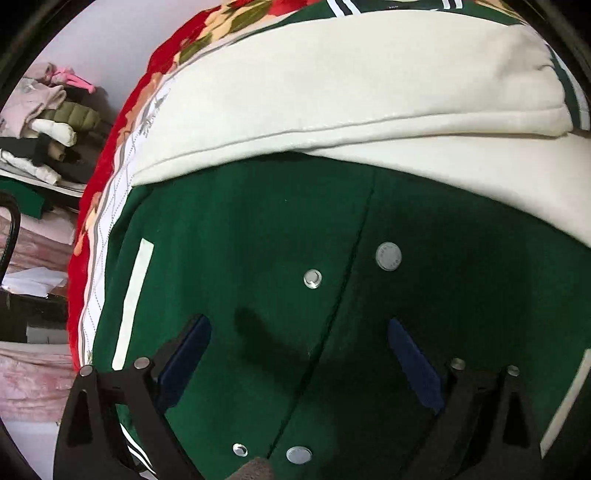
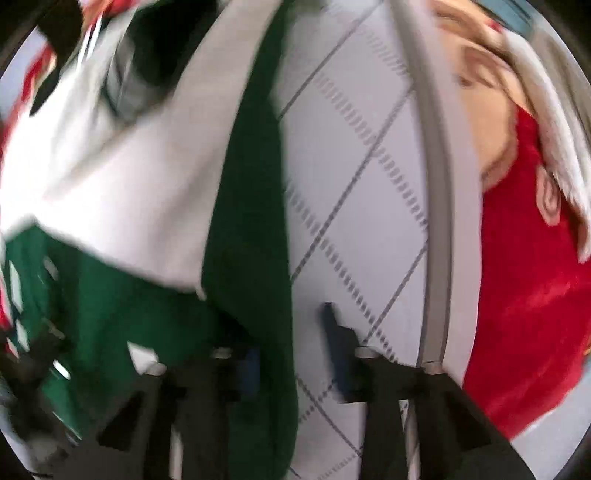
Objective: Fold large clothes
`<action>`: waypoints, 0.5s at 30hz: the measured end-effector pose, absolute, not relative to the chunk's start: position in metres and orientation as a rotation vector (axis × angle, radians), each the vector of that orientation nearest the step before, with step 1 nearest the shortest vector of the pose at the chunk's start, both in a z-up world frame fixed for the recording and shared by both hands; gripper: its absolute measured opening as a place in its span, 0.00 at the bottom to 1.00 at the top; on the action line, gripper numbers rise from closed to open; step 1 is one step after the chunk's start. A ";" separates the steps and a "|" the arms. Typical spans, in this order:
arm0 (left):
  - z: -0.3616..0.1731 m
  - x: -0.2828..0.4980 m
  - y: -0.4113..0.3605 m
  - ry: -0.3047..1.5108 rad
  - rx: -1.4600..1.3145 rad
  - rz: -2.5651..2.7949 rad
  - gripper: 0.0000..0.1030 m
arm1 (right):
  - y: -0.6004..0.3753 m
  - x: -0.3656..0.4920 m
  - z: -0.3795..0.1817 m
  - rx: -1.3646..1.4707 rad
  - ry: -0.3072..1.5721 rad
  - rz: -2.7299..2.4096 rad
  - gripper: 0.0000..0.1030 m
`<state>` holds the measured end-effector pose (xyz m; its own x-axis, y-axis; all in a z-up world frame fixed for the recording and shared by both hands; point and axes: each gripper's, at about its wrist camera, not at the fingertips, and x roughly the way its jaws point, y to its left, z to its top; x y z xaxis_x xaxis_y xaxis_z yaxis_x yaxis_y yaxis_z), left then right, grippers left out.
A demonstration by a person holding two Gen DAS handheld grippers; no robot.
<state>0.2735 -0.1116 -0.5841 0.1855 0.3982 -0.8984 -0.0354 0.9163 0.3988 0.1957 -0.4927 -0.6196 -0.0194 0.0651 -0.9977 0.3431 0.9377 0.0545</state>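
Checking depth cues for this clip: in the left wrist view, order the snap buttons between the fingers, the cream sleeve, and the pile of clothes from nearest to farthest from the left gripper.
1. Snap buttons on the green jacket front, just ahead of the open left gripper.
2. Cream sleeve, folded across the jacket beyond them.
3. Pile of clothes, far left, off the bed.

Left claw (image 1: 299, 350) black frame, navy blue pads, silver screws, right claw (image 2: 291, 343) alike, blurred

A home bedroom: floral blanket (image 1: 207, 33), heaped clothes (image 1: 48, 122) alongside.
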 end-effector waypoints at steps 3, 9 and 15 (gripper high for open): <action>-0.586 0.276 -0.117 1.367 0.310 0.314 1.00 | -0.536 0.163 -0.618 0.668 1.469 -0.334 0.24; -0.575 0.276 -0.109 1.397 0.276 0.343 1.00 | -0.577 0.127 -0.644 0.999 1.420 -0.388 0.22; -0.518 0.284 -0.060 1.280 0.255 0.464 1.00 | -0.547 0.159 -0.598 0.692 1.510 -0.304 0.53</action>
<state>0.2836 -0.0595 -0.5184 0.2120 0.4680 -0.8579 -0.1903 0.8808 0.4335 0.1587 -0.5466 -0.5983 0.0699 0.2309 -0.9705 0.5885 0.7760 0.2270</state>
